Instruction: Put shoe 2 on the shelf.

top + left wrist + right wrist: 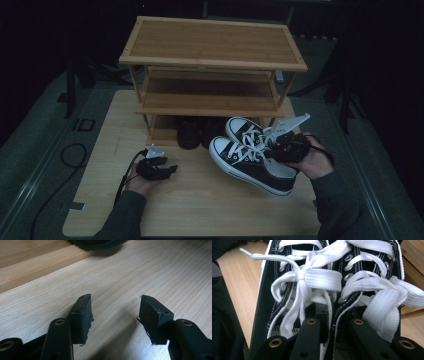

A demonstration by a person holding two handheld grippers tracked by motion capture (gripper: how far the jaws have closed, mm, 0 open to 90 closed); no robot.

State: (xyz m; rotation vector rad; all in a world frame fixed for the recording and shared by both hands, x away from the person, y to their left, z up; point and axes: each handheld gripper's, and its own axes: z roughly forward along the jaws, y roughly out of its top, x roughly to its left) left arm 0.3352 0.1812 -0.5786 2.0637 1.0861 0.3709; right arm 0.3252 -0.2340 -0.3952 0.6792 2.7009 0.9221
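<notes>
A pair of black canvas sneakers (250,167) with white laces and toe caps hangs just above the table, toes pointing to the rack's lower left. My right gripper (280,147) comes in from the heel side. In the right gripper view the gripper (332,322) is shut on the two inner collars of the sneakers (332,277), pinched together, and its jaw tips are hidden inside the shoes. My left gripper (170,169) rests low over the table at the left. The left gripper (116,307) is open, with bare wood between its pads.
A three-tier bamboo shoe rack (212,60) stands at the back of the light wooden table (200,210). A pair of dark shoes (189,131) sits on its bottom shelf, and one sole (97,243) shows ahead of my left gripper. Cables trail off the left.
</notes>
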